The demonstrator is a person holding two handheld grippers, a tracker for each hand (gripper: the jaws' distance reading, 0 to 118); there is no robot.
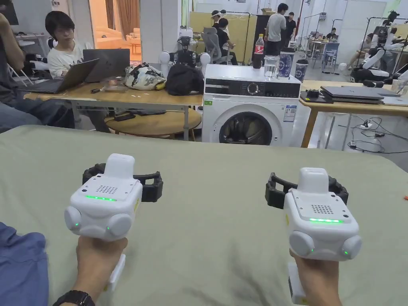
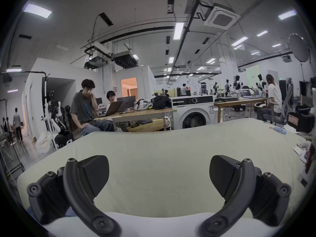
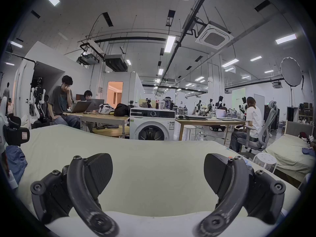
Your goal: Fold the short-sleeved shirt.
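A blue garment [image 1: 20,263], the shirt as far as I can tell, lies bunched at the near left corner of the pale green sheet [image 1: 215,179]; most of it is cut off by the frame edge. It also shows at the left in the right gripper view as the blue garment [image 3: 15,160]. My left gripper [image 1: 121,175] hovers over the sheet just right of the garment, jaws wide apart and empty [image 2: 159,169]. My right gripper [image 1: 306,185] is held level with it, farther right, also open with nothing between its jaws [image 3: 158,167].
Beyond the sheet's far edge stand a white washing machine [image 1: 249,107], wooden tables [image 1: 119,97] with laptops and bags, and people sitting there. A second bed [image 3: 289,153] and a white stool [image 3: 264,160] are to the right.
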